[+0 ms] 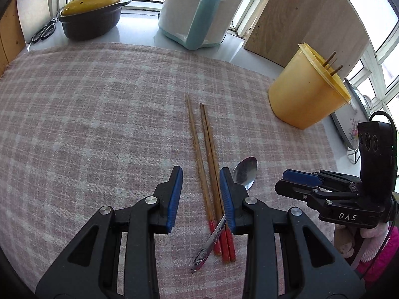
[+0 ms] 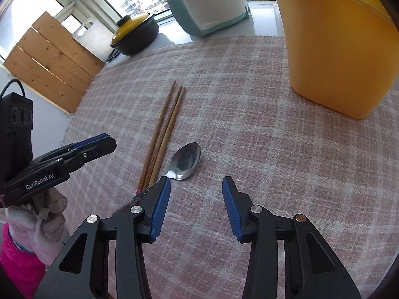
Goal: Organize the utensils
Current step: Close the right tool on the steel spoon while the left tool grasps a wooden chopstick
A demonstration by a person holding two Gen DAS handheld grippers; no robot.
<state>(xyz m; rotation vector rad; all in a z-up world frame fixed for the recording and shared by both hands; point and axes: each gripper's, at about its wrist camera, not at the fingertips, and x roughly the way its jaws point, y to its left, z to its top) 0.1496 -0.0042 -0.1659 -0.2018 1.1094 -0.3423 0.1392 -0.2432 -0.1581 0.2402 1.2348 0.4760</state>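
Three wooden chopsticks with red ends lie side by side on the pink checked cloth. A metal spoon lies across their red ends, bowl to the right. My left gripper hangs open just above them, chopsticks between its blue pads, not pressed. In the right wrist view the chopsticks and spoon sit just ahead of my right gripper, which is open over bare cloth, its left fingertip by the spoon's neck. A yellow holder at the right has chopsticks standing in it.
At the back stand a black pot with a yellow lid, a white and teal cooker, scissors and a wooden board. A flowered plate stands right of the holder. Wooden planks lean at the left.
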